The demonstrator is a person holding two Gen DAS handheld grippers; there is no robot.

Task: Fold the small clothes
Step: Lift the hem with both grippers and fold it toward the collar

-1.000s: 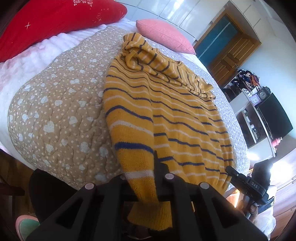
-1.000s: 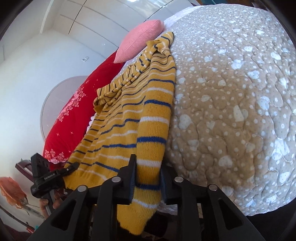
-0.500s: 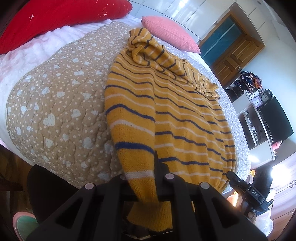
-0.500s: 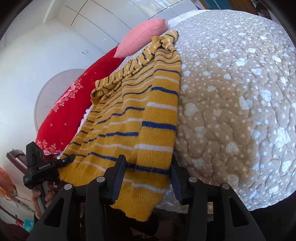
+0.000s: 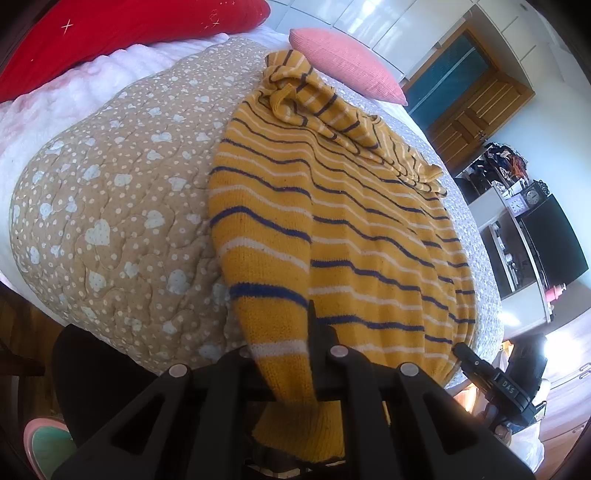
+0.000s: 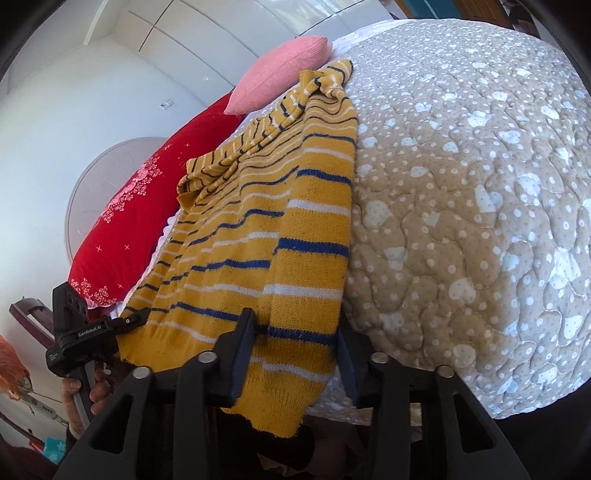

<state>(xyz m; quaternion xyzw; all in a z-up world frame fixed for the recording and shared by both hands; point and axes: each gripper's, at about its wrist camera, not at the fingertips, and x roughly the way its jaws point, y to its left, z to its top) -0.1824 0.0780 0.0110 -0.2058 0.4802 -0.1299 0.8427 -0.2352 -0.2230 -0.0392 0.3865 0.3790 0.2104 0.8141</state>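
A yellow knit sweater (image 5: 351, 206) with blue and white stripes lies flat on the bed, its sleeves hanging over the near edge. My left gripper (image 5: 306, 354) is shut on one sleeve just above its cuff, and the cuff droops below the jaws. In the right wrist view the other sleeve (image 6: 306, 266) lies flat between the fingers of my right gripper (image 6: 293, 343). Those jaws stand apart at the sleeve's two edges and are closing, without bunching the knit. Each gripper shows in the other's view, the left gripper (image 6: 85, 332) and the right gripper (image 5: 495, 380), both at the sweater's hem.
A beige quilt (image 5: 110, 206) with white hearts covers the bed. A pink pillow (image 5: 343, 62) and a red pillow (image 5: 110, 33) lie at the head. A shelf with a black screen (image 5: 554, 236) stands right of the bed. A person's dark trouser leg (image 5: 92, 369) is at the bed's edge.
The right jaws, shut on the sleeve a second ago, have spread apart, and the sleeve now lies flat between them. The left grip is unchanged.
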